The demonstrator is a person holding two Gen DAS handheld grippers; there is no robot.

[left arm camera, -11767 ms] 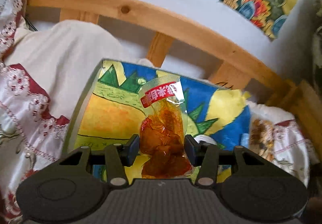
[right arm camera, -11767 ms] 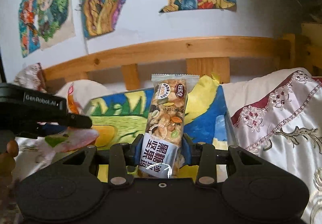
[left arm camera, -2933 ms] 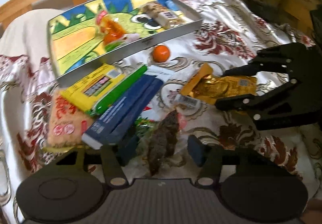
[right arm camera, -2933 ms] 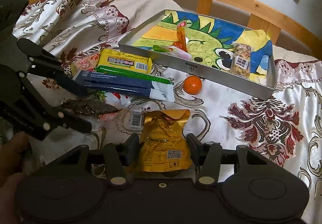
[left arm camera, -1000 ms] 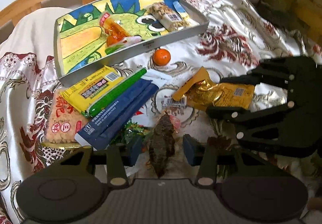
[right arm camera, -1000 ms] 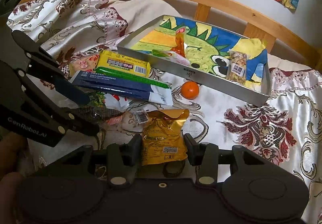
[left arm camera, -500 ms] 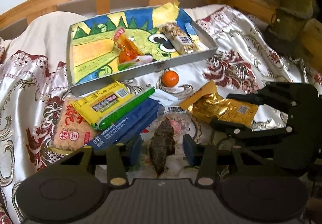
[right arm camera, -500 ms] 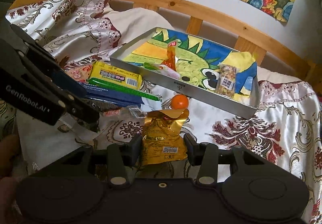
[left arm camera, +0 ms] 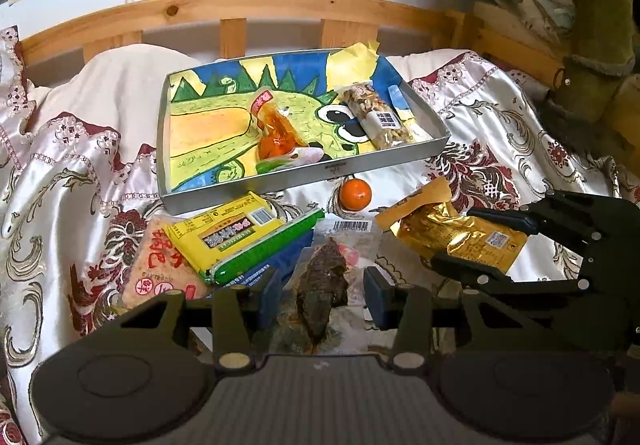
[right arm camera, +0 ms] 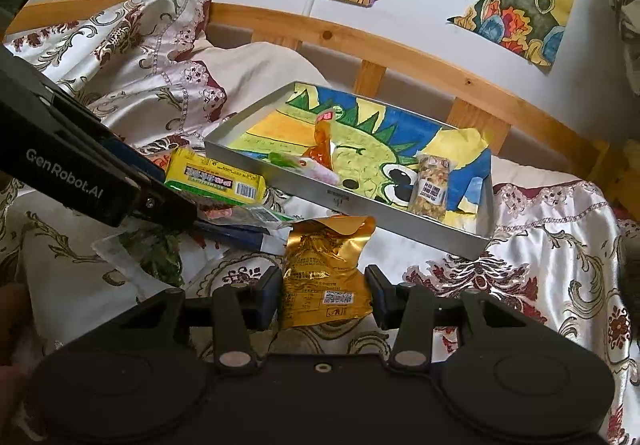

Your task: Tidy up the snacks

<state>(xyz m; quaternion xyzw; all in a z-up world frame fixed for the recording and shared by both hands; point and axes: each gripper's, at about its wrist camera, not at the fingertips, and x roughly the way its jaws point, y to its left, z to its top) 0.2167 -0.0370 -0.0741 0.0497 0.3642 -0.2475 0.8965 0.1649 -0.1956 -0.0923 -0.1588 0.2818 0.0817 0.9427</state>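
My left gripper (left arm camera: 322,291) is shut on a clear packet of dark brown dried snack (left arm camera: 322,285), lifted above the bed. My right gripper (right arm camera: 325,295) is shut on a gold foil snack packet (right arm camera: 326,273), also lifted; it shows in the left wrist view (left arm camera: 460,235). The grey tray (left arm camera: 340,169) with a dinosaur drawing holds an orange sauce packet (left arm camera: 272,133), a pink-green candy (left arm camera: 296,159) and a nut bar (left arm camera: 378,117). In the right wrist view the tray (right arm camera: 340,199) lies ahead, and the left gripper's body (right arm camera: 80,173) is at left.
On the satin bedspread in front of the tray lie a yellow packet (left arm camera: 224,233), a green stick (left arm camera: 272,251), a blue pack (left arm camera: 276,265), a pink cracker pack (left arm camera: 160,273) and a small orange (left arm camera: 355,195). A wooden bed rail (left arm camera: 240,11) runs behind.
Both grippers have risen and tipped up, each carrying its packet off the bedspread; the tray and bed rail now sit lower and fuller in both views.
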